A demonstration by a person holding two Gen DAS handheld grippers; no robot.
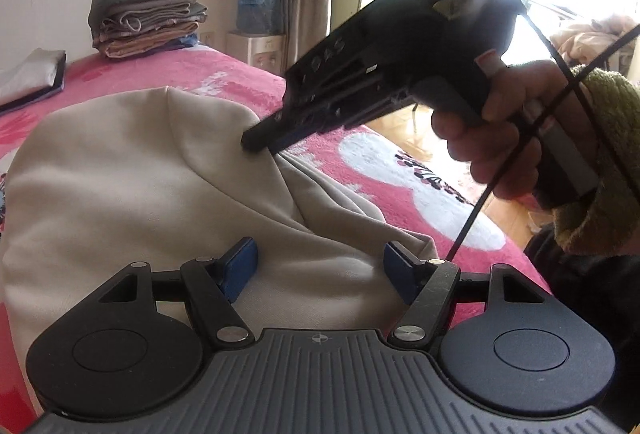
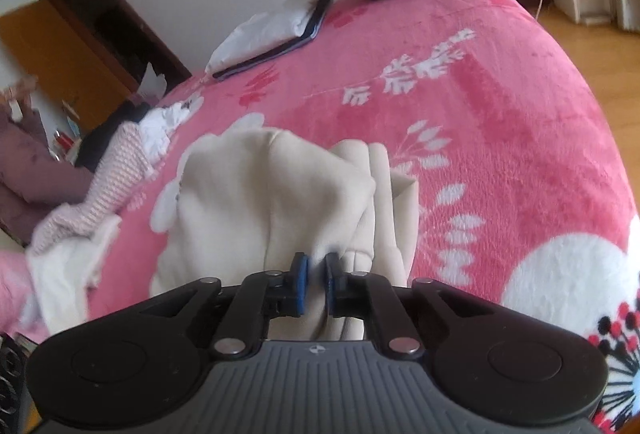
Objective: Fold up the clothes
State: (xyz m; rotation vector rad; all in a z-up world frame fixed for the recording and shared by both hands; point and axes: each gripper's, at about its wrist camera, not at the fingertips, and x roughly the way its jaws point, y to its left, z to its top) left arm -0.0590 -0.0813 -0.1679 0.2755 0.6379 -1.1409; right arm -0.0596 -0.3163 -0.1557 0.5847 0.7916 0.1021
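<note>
A cream garment (image 1: 120,178) lies bunched on the pink flowered blanket (image 1: 400,162). My left gripper (image 1: 320,274) hovers just above its near part, open, with cloth showing between the blue pads and nothing pinched. My right gripper (image 1: 260,142), held by a hand in a green sleeve (image 1: 608,162), is shut on a fold at the garment's right edge. In the right wrist view the right gripper (image 2: 316,282) has its blue pads pressed on a pinch of the cream garment (image 2: 260,190), and the cloth hangs in folds beyond it.
A stack of folded clothes (image 1: 148,22) sits at the bed's far edge, with a flat folded white piece (image 1: 32,78) to its left. Loose pink-striped and white clothes (image 2: 92,214) lie at the bed's left. A water dispenser (image 1: 260,18) and wooden floor (image 1: 404,122) lie beyond.
</note>
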